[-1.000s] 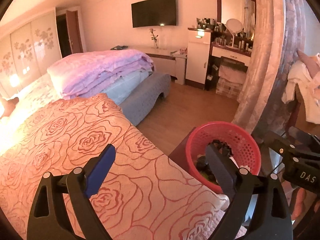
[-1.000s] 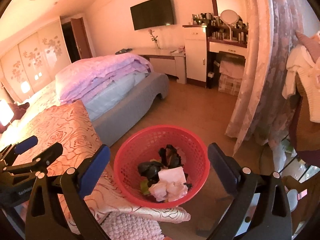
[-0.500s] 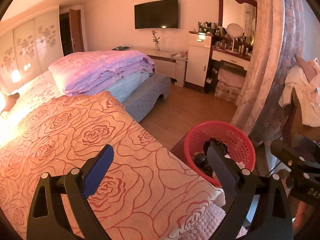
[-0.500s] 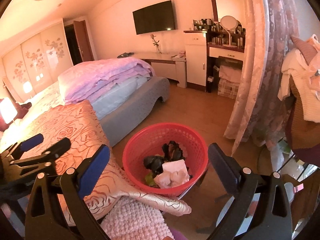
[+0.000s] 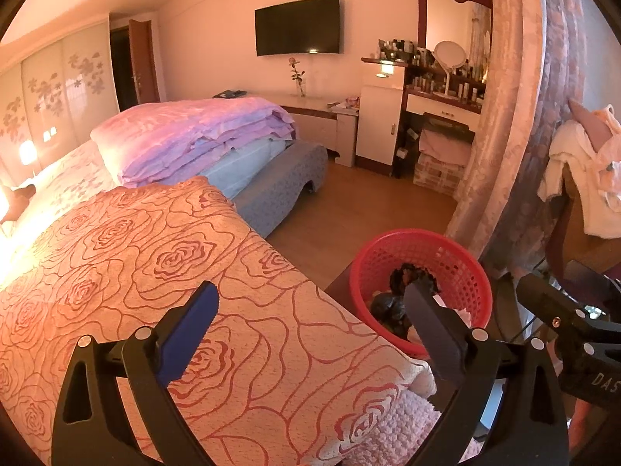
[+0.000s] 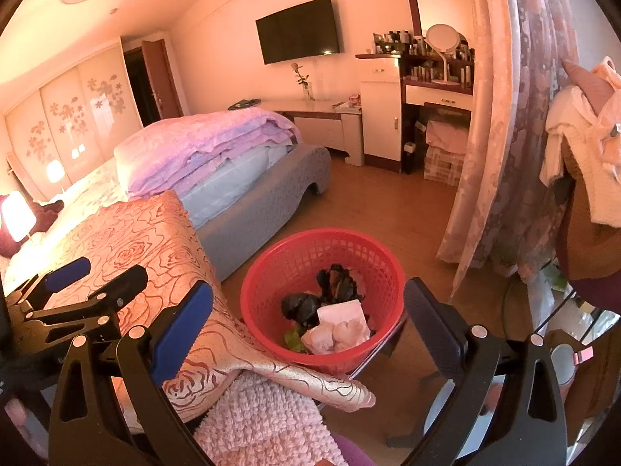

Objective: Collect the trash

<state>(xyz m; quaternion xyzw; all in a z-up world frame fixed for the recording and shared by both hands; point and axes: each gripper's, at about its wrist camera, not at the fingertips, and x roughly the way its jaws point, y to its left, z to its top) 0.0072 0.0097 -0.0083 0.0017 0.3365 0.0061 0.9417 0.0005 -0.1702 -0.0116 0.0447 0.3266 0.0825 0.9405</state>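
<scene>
Red basket holding trash ahead between spread right gripper fingers; left gripper spread, empty, basket at right

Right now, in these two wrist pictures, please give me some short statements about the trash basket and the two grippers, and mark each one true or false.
1. The red basket already holds trash. True: white crumpled paper and black crumpled trash lie inside.
2. The right gripper is shut on a piece of paper. False: its jaws stand wide open and hold nothing.
3. The left gripper is open and empty. True.
4. The basket lies tipped on its side. False: it stands upright, its mouth facing up.
5. The television on the wall shows a bright picture. False: its screen is dark.
6. The rose-patterned cover lies on the bed beside the basket. True.
</scene>
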